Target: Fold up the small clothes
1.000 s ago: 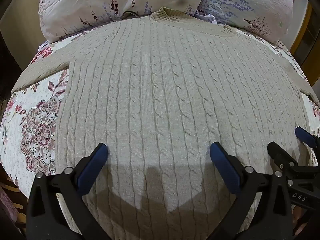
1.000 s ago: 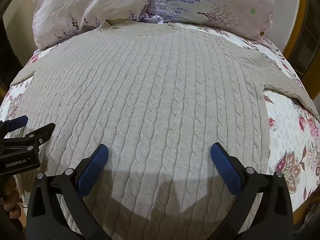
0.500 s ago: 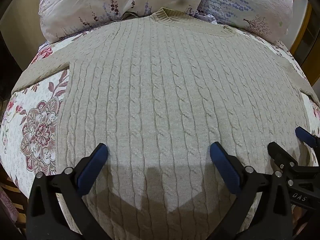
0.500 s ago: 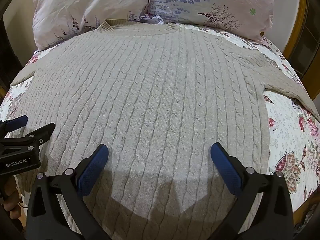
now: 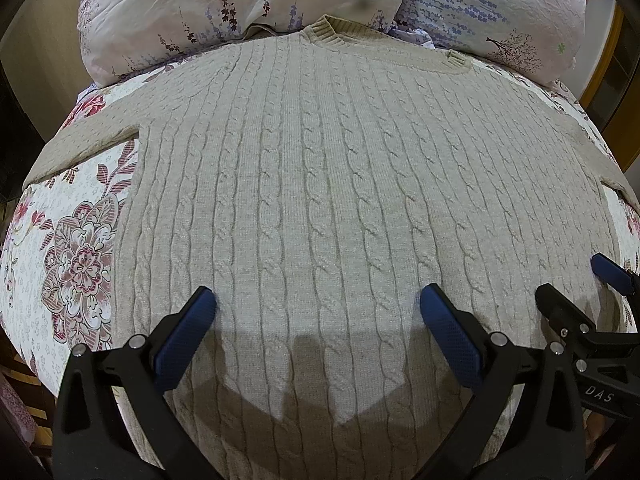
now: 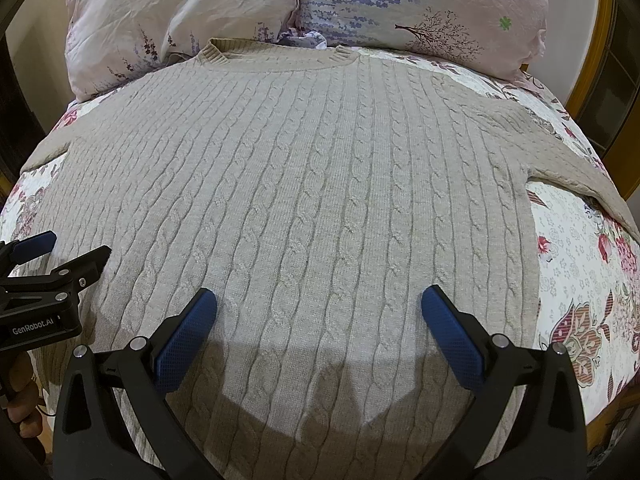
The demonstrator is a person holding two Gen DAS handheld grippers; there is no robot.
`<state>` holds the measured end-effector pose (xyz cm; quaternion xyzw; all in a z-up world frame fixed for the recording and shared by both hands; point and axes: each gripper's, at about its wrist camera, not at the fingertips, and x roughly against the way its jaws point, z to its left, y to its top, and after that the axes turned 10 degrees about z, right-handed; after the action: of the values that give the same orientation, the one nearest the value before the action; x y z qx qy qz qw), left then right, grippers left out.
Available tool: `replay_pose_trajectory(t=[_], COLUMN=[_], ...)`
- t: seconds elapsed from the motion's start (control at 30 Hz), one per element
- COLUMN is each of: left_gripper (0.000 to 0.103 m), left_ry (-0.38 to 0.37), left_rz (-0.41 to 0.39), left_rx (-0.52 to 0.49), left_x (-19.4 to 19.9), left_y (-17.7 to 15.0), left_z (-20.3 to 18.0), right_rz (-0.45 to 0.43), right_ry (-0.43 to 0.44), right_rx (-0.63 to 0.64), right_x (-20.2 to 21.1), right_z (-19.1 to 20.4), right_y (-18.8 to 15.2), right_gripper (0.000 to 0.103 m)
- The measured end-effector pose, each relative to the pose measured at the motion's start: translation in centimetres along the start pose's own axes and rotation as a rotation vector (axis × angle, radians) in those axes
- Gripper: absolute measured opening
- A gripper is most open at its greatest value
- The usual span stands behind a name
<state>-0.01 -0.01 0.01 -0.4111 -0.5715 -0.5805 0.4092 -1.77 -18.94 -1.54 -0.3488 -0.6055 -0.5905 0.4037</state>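
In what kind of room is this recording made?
Most likely a bedroom. The beige cable-knit sweater lies flat on a bed with a floral bedspread, and two flower-printed pillows sit at its head, beside a wooden frame.

A beige cable-knit sweater lay spread flat on the bed — face up, its ribbed crew neck pointing toward the far end. Vertical cable ribs ran the length of the body. Both sleeves stretched straight out to the sides — the left sleeve and the right sleeve — and the fabric looked smooth and unfolded.
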Motion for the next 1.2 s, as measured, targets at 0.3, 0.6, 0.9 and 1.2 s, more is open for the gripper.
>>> replay_pose_trajectory(t=[0.3,0.6,0.9,1.2], left_gripper=[0.101,0.101,0.101,0.101], left_ry=[0.0,0.001,-0.001,-0.129], left_rz=[0.0,-0.001,0.011,-0.077], left_rx=[0.0,0.0,-0.002,0.147], left_x=[0.0,0.0,0.0,2.3], left_y=[0.0,0.0,0.3,2.8], left_z=[0.0,0.0,0.0,5.1], right_rz=[0.002,-0.006,-0.001,-0.188], right_ry=[0.0,0.004,0.019,0.101], right_rx=[0.001,0.008,0.036,-0.472], right_x=[-0.1,-0.1,-0.1,4.1], right_z=[0.0,-0.1,-0.1,-19.7], right_y=[0.0,0.0,0.1,4.1], right_gripper=[0.102,0.102,0.102,0.101])
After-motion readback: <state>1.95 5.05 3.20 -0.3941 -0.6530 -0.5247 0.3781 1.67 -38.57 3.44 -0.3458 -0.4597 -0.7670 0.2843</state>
